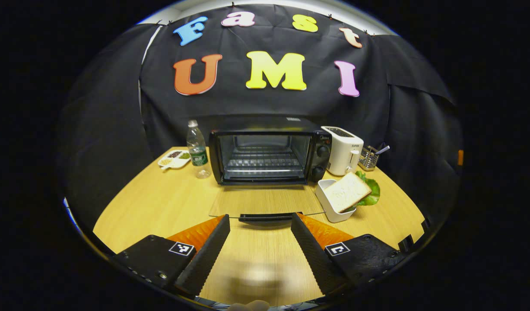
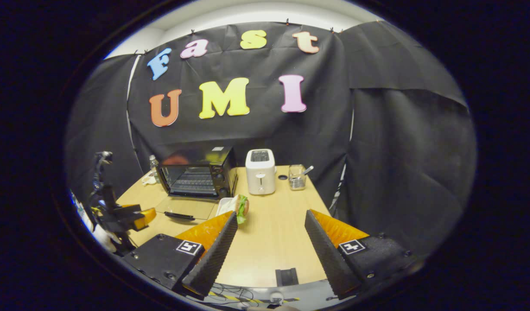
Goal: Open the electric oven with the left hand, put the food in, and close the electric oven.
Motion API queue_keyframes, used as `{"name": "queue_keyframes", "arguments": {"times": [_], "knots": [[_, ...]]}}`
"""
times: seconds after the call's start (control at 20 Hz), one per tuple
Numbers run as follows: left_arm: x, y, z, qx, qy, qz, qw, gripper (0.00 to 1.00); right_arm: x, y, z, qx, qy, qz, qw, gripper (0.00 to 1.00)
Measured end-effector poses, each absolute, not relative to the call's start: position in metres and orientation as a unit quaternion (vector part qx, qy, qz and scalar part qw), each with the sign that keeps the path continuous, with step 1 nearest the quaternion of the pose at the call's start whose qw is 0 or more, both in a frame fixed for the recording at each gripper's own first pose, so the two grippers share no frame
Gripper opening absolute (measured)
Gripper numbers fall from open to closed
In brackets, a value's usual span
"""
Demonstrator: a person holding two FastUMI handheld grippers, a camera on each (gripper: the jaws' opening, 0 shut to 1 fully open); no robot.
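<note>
The bench (image 1: 161,203) carries the electric oven (image 1: 269,151) at its far side, its glass door (image 1: 265,201) already swung down flat toward the viewer, so the rack inside lies exposed. Just right of the door stands a white dish (image 1: 329,207) holding the food, a slice of bread (image 1: 346,191) over green lettuce. The left tongs (image 1: 260,242) hover spread and empty just short of the door's handle (image 1: 265,217), aimed along the oven's depth. The right tongs (image 2: 269,246) are likewise spread and empty, well back on the bench, with the dish ahead and to their left; they look the better placed to fetch the food. The right gripper view also shows the left gripper from the side at far left, and the toaster (image 2: 260,170) square-on.
</note>
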State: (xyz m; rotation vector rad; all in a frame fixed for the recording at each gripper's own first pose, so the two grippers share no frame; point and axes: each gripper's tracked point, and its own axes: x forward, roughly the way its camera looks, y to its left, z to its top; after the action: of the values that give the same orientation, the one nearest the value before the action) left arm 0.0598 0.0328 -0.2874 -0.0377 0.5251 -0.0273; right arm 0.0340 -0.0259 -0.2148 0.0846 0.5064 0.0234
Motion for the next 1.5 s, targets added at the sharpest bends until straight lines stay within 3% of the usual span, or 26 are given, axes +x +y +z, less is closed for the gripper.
{"name": "queue_keyframes", "arguments": {"times": [0.05, 0.1, 0.15, 0.2, 0.3, 0.35, 0.4, 0.65, 0.7, 0.75, 0.8, 0.85, 0.95, 1.0, 1.2, 1.25, 1.3, 1.35, 1.4, 1.45, 1.5], "knots": [[0.049, 0.039, -0.27, -0.016, 0.245, -0.009, 0.969, 0.94, 0.048, -0.018, -0.233, 0.053, 0.264, 0.031, 0.963, 1.0], [0.039, 0.045, -0.252, -0.014, 0.231, -0.001, 0.973, 0.94, 0.063, -0.01, -0.252, 0.062, 0.28, 0.049, 0.957, 0.92], [0.031, 0.048, -0.234, -0.013, 0.218, 0.007, 0.976, 0.94, 0.076, -0.004, -0.275, 0.074, 0.296, 0.066, 0.95, 0.92], [0.024, 0.049, -0.216, -0.015, 0.207, 0.016, 0.978, 0.94, 0.091, 0.004, -0.294, 0.087, 0.314, 0.078, 0.942, 1.0], [0.012, 0.055, -0.182, -0.012, 0.186, 0.042, 0.982, 0.94, 0.122, 0.016, -0.329, 0.107, 0.341, 0.099, 0.929, 0.99], [0.007, 0.063, -0.17, -0.007, 0.184, 0.063, 0.981, 0.94, 0.137, 0.023, -0.344, 0.12, 0.356, 0.108, 0.92, 0.89], [0.002, 0.069, -0.155, -0.001, 0.177, 0.08, 0.981, 0.94, 0.151, 0.032, -0.358, 0.14, 0.371, 0.122, 0.91, 0.99], [0.0, 0.074, -0.101, 0.005, 0.147, 0.138, 0.98, 0.95, 0.22, 0.063, -0.389, 0.235, 0.413, 0.178, 0.861, 0.97], [0.001, 0.075, -0.096, 0.001, 0.146, 0.15, 0.978, 0.95, 0.23, 0.064, -0.394, 0.238, 0.42, 0.185, 0.856, 0.83], [0.002, 0.073, -0.092, -0.006, 0.145, 0.159, 0.977, 0.95, 0.239, 0.062, -0.403, 0.236, 0.43, 0.185, 0.852, 0.93], [0.003, 0.072, -0.088, -0.008, 0.143, 0.167, 0.976, 0.94, 0.247, 0.064, -0.407, 0.24, 0.434, 0.192, 0.847, 0.91], [0.006, 0.072, -0.087, -0.007, 0.144, 0.174, 0.974, 0.95, 0.253, 0.07, -0.408, 0.252, 0.437, 0.202, 0.839, 0.77], [0.007, 0.071, -0.085, -0.008, 0.144, 0.184, 0.972, 0.94, 0.259, 0.075, -0.407, 0.275, 0.442, 0.212, 0.827, 0.66], [0.007, 0.071, -0.085, -0.011, 0.144, 0.187, 0.972, 0.95, 0.258, 0.078, -0.408, 0.284, 0.443, 0.222, 0.821, 0.51], [0.003, 0.079, -0.089, -0.019, 0.148, 0.197, 0.969, 0.95, 0.26, 0.082, -0.4, 0.28, 0.432, 0.241, 0.823, 0.36], [0.002, 0.082, -0.089, -0.019, 0.149, 0.198, 0.969, 0.95, 0.259, 0.082, -0.398, 0.278, 0.431, 0.242, 0.824, 0.42], [0.002, 0.082, -0.089, -0.02, 0.147, 0.192, 0.97, 0.95, 0.259, 0.081, -0.395, 0.275, 0.428, 0.239, 0.827, 0.31], [0.002, 0.085, -0.089, -0.017, 0.148, 0.189, 0.971, 0.95, 0.256, 0.081, -0.389, 0.27, 0.421, 0.236, 0.833, 0.3], [0.002, 0.089, -0.091, -0.014, 0.149, 0.184, 0.972, 0.95, 0.255, 0.079, -0.381, 0.264, 0.414, 0.231, 0.84, 0.39], [0.002, 0.091, -0.093, -0.014, 0.147, 0.176, 0.973, 0.95, 0.254, 0.079, -0.37, 0.256, 0.402, 0.225, 0.85, 0.39], [0.003, 0.092, -0.092, -0.019, 0.142, 0.164, 0.976, 0.95, 0.252, 0.08, -0.357, 0.252, 0.389, 0.219, 0.859, 0.29]]}}
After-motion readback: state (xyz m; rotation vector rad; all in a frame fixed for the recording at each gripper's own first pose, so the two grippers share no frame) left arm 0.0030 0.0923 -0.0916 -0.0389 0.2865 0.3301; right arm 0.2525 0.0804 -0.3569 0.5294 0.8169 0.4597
